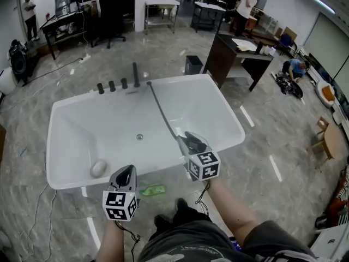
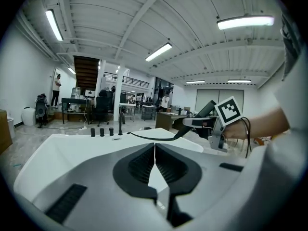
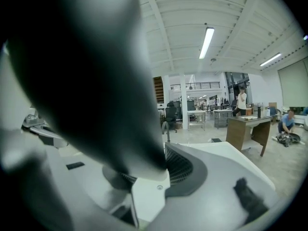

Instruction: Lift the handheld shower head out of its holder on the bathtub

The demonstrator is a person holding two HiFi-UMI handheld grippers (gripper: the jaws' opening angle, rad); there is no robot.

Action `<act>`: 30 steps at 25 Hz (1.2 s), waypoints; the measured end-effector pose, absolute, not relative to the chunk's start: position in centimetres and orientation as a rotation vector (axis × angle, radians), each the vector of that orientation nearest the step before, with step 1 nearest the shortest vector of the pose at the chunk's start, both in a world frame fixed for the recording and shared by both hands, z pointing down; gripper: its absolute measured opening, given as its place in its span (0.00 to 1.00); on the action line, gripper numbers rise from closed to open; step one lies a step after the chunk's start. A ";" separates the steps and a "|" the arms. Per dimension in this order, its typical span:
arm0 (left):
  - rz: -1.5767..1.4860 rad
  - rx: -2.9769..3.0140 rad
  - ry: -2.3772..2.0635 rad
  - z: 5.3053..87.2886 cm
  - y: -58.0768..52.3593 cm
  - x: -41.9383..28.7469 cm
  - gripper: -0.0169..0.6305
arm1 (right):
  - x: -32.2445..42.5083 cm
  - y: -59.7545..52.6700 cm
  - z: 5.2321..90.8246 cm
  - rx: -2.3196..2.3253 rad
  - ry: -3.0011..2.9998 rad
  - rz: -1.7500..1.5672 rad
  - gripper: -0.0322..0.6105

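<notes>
The dark handheld shower head (image 1: pixel 189 140) is off its holder, above the near right part of the white bathtub (image 1: pixel 52 120). My right gripper (image 1: pixel 195 145) is shut on it. Its dark hose (image 1: pixel 161 109) runs back to the tap fittings (image 1: pixel 136 74) on the far rim. In the right gripper view the shower head (image 3: pixel 96 81) is a big dark blur between the jaws. From the left gripper view the shower head (image 2: pixel 206 110) juts out of the right gripper (image 2: pixel 211 125). My left gripper (image 1: pixel 126 176) hovers at the near rim, shut with nothing in it (image 2: pixel 155 154).
Three black knobs (image 1: pixel 112 85) stand left of the spout. A pale oval object (image 1: pixel 98 168) lies in the tub's near left corner, and the drain (image 1: pixel 139 137) is mid-floor. A green item (image 1: pixel 152 190) lies on the floor. A dark desk (image 1: pixel 234 56) and black bin (image 1: pixel 192 64) stand behind.
</notes>
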State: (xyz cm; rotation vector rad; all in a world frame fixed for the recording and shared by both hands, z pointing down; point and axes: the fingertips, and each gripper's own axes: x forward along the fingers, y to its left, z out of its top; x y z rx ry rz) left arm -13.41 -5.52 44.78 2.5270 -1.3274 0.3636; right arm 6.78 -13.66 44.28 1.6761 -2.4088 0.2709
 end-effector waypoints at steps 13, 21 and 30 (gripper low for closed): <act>0.373 2.561 -1.234 44.9 -0.9 -7.6 0.05 | 10.6 -5.3 45.3 1.703 -2.412 0.354 0.25; 0.374 2.534 -1.255 44.7 3.5 -3.7 0.05 | 13.4 0.5 45.4 1.666 -2.444 0.391 0.25; 0.398 2.515 -1.278 44.5 9.9 0.2 0.05 | 16.7 7.1 45.5 1.624 -2.478 0.425 0.25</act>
